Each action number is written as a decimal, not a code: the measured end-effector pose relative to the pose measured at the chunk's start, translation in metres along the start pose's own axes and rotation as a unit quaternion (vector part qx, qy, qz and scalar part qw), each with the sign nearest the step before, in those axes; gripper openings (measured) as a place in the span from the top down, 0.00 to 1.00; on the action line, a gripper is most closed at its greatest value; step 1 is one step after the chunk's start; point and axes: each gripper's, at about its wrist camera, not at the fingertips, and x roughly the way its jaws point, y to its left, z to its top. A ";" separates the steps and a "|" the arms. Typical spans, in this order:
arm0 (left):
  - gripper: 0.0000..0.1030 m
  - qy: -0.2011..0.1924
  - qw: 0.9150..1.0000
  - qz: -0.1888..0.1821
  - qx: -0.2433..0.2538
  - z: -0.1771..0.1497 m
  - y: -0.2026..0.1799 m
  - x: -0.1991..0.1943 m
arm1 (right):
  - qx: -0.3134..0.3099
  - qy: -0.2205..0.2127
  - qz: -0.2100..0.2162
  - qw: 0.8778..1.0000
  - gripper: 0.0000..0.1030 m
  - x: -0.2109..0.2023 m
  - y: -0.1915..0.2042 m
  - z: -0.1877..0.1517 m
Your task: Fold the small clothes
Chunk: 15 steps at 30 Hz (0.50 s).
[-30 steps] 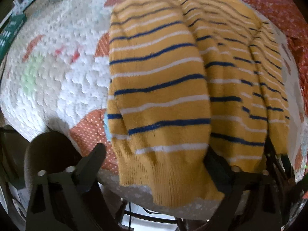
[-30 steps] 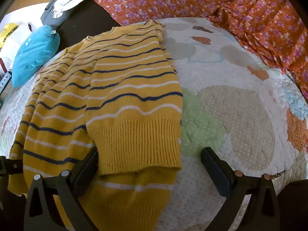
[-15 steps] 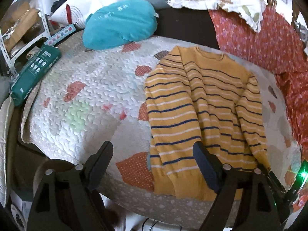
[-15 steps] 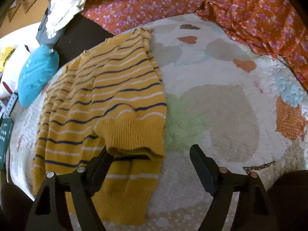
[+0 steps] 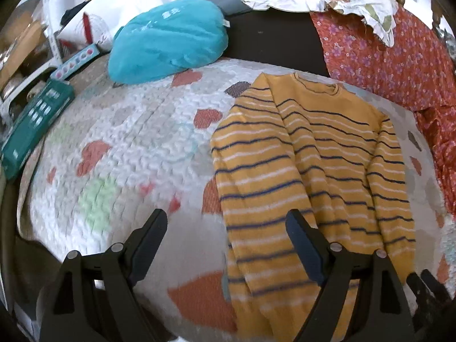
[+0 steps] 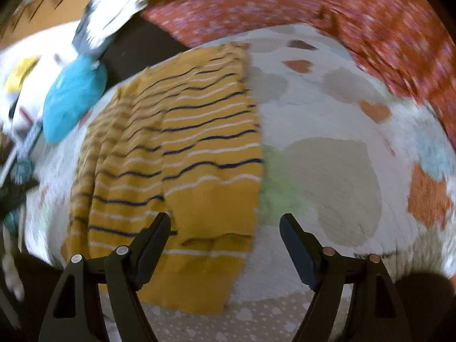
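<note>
Quilt [image 5: 128,148] with heart patches fills most of both views, spread over the bed. On it your striped yellow sweater [image 5: 307,171] lies flat at centre right of the left wrist frame, neckline toward the top, hem at the bottom edge; in the right wrist view it sits at centre left [image 6: 185,148]. Both sleeves are already folded in over the body, so the piece reads as a narrow rectangle. By my judgement that puts you around halfway: the lengthwise fold, hem to collar, is not yet done. Teal pillow [image 5: 168,40] rests at the upper left, well apart from the sweater. Your left tongs [image 5: 226,226] hang open and hold nothing, the right-hand finger over the lower sweater. Your right tongs [image 6: 225,229] are spread wide too, empty, above the ribbed cuff and hem.
</note>
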 end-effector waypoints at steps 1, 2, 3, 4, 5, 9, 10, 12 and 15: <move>0.18 0.004 1.000 0.007 0.009 0.005 -0.003 0.006 | -0.018 0.003 -0.006 1.000 0.20 0.003 0.007 0.001; 0.18 0.005 1.000 0.003 0.010 0.010 -0.003 0.013 | -0.039 0.005 -0.015 0.999 0.20 0.006 0.016 0.002; 0.18 0.007 1.000 -0.003 0.008 0.013 -0.004 0.017 | -0.060 0.006 -0.027 0.998 0.20 0.010 0.023 0.003; 0.18 0.008 1.000 -0.010 0.008 0.016 -0.004 0.020 | -0.077 0.005 -0.037 0.996 0.21 0.013 0.029 0.003; 0.18 0.012 1.000 -0.002 0.020 0.021 -0.013 0.024 | -0.094 0.006 -0.049 0.994 0.22 0.017 0.035 0.004; 0.18 0.006 0.999 -0.003 0.048 0.029 -0.037 0.035 | -0.140 0.042 -0.067 0.987 0.43 0.037 0.046 0.006; 0.18 0.002 0.998 -0.001 0.057 0.029 -0.041 0.037 | -0.152 0.052 -0.073 0.984 0.60 0.041 0.047 0.006; 0.18 -0.009 0.998 -0.005 0.068 0.030 -0.045 0.042 | -0.165 0.063 -0.073 0.982 0.77 0.044 0.048 0.009; 0.18 -0.006 0.998 -0.012 0.068 0.027 -0.041 0.051 | -0.136 0.069 -0.046 0.987 0.89 0.029 0.039 0.026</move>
